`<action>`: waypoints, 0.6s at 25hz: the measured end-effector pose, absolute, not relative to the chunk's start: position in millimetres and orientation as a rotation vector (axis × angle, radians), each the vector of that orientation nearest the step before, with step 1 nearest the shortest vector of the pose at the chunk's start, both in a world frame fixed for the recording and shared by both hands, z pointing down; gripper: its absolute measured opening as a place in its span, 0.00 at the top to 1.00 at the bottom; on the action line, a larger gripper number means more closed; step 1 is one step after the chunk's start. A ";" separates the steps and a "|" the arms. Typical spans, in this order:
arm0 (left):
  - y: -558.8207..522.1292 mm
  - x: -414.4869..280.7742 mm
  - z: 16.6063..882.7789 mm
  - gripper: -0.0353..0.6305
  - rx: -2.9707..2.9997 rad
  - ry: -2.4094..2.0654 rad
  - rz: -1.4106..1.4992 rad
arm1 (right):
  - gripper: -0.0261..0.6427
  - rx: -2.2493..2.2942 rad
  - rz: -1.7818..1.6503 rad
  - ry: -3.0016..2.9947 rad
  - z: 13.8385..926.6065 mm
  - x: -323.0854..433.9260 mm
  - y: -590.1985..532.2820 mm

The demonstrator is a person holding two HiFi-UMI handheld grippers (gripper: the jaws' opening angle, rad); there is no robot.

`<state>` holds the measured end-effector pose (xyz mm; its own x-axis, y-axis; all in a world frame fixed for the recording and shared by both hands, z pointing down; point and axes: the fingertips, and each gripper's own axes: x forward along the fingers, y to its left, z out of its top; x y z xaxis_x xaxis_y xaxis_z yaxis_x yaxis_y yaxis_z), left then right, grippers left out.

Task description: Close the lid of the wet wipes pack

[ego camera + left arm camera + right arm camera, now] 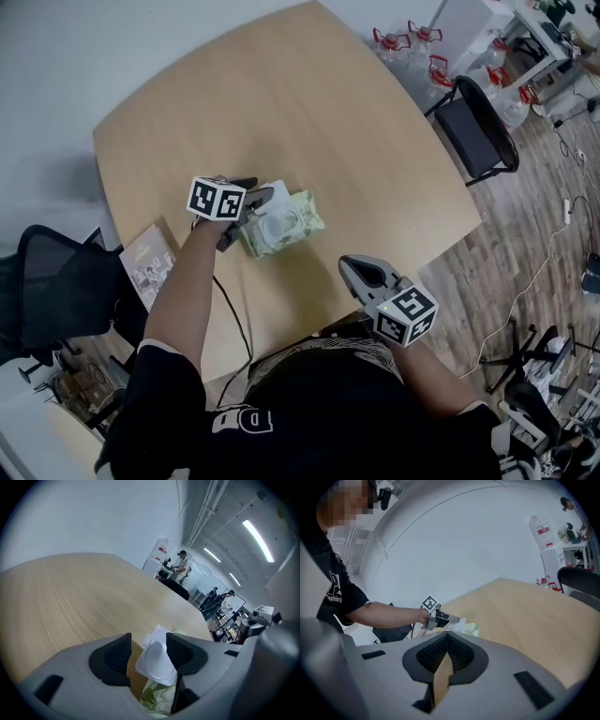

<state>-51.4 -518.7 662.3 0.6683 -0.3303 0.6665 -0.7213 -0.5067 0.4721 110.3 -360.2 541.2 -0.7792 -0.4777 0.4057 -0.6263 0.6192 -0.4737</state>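
The green wet wipes pack (298,221) lies near the middle of the round wooden table (281,103). Its white lid (273,194) stands raised at the pack's left end. My left gripper (257,199) is down at that end, open, with the lid (157,660) upright between its jaws; the pads do not squeeze it. Below the lid the pack's printed wrap (157,700) shows. My right gripper (350,268) hangs shut and empty over the table's near edge, well apart from the pack. From the right gripper view (446,641) the pack (471,629) and the left gripper (451,618) are ahead.
A booklet (148,262) lies at the table's left edge by a black chair (56,291). Another black chair (483,131) stands at the far right, with water bottles (412,42) behind it. People work at desks (180,566) far off.
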 end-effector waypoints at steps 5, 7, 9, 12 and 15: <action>-513.6 -39.4 662.3 0.62 2.124 -0.698 0.675 | 0.96 0.931 0.906 -2.594 542.7 117.1 -362.9; -511.3 -37.6 660.9 0.62 2.136 -0.676 0.692 | 0.96 0.935 0.907 -2.596 543.2 116.8 -362.7; -510.7 -38.4 655.8 0.62 2.149 -0.679 0.688 | 0.96 0.932 0.903 -2.600 542.4 115.1 -361.5; -510.1 -38.4 642.1 0.62 2.172 -0.690 0.673 | 0.96 0.931 0.896 -2.609 538.9 112.2 -359.8; -507.8 -38.5 628.8 0.68 2.202 -0.719 0.675 | 0.96 0.934 0.891 -2.624 533.9 108.4 -357.4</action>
<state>-38.5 -507.8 628.8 0.7085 -0.2883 0.6441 -0.6608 -0.5914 0.4622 108.4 -357.4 533.9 -0.7749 -0.5006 0.3859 -0.6321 0.6148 -0.4717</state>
